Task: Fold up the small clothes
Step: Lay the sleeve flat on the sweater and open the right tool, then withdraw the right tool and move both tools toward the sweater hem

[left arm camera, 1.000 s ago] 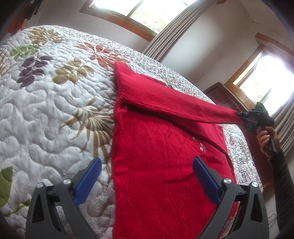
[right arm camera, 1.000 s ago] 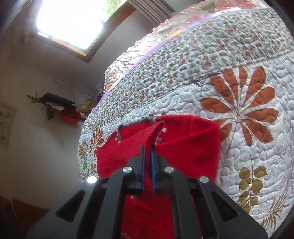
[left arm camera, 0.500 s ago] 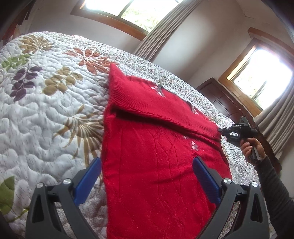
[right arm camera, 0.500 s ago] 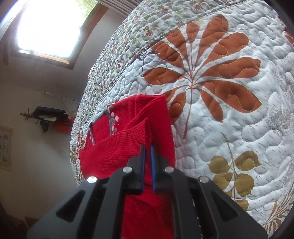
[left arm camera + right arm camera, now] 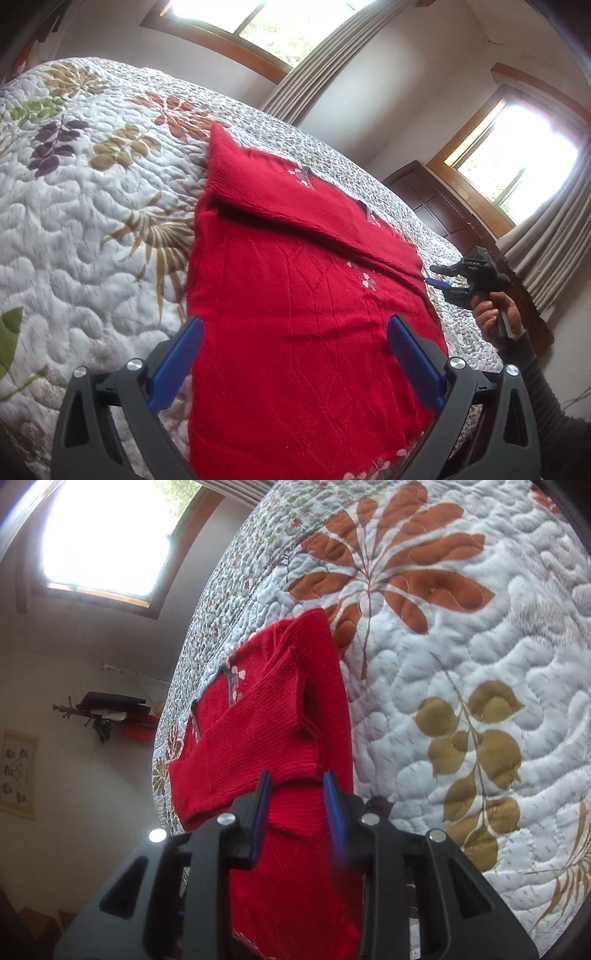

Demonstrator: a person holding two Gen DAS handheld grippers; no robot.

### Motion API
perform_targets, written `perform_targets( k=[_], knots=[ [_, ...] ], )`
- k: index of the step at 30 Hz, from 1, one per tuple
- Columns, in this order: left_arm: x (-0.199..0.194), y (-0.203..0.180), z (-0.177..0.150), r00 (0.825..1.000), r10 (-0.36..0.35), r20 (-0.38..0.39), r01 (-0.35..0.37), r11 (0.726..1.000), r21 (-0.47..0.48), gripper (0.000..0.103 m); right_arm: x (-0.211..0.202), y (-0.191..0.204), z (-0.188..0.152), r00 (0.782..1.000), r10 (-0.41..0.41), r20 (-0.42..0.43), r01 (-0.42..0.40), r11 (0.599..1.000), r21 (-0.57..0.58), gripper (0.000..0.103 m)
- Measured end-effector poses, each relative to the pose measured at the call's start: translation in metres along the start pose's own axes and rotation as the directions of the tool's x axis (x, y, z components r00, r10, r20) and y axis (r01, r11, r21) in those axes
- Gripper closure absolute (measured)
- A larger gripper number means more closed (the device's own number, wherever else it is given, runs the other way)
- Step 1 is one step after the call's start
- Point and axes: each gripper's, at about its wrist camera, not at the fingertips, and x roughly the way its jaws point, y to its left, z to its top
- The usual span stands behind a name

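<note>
Now sleeve [image 5: 306, 206] lies crosswise over sweater [image 5: 295, 332]; right gripper [image 5: 297, 801] nearest its cuff, jaws parted, empty; left gripper [image 5: 295, 354] jaws wide.

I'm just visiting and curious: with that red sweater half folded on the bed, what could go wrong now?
The sleeve folded across the red sweater lies loose, so it might slide back. The right hand-held gripper, open beside its cuff, could snag the knit. The quilt looks soft, so creases may not hold.
</note>
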Motion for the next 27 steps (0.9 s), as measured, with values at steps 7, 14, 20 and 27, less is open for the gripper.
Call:
perform_targets(
  k=[7, 14, 20, 27],
  knots=[
    [-0.021, -0.003, -0.017, 1.000, -0.015, 0.025, 0.016, 1.000, -0.020, 0.004, 0.011, -0.011, 0.005, 0.997, 0.068, 0.029, -0.070, 0.995, 0.075, 0.074],
    [-0.016, 0.001, -0.022, 1.000, -0.011, 0.001, 0.011, 0.999, -0.032, 0.004, 0.001, -0.010, -0.006, 0.991, 0.071, 0.116, -0.076, 0.996, 0.040, 0.100],
    [-0.013, 0.000, -0.013, 1.000, -0.013, 0.009, 0.013, 1.000, -0.018, 0.004, -0.018, -0.001, -0.021, 0.989, 0.064, 0.133, -0.067, 0.998, 0.020, 0.100],
    [-0.011, -0.006, -0.009, 1.000, -0.021, 0.004, 0.021, 1.000, 0.003, 0.004, 0.004, -0.018, -0.019, 0.995, 0.073, 0.067, -0.074, 0.997, 0.007, 0.090]
  ],
)
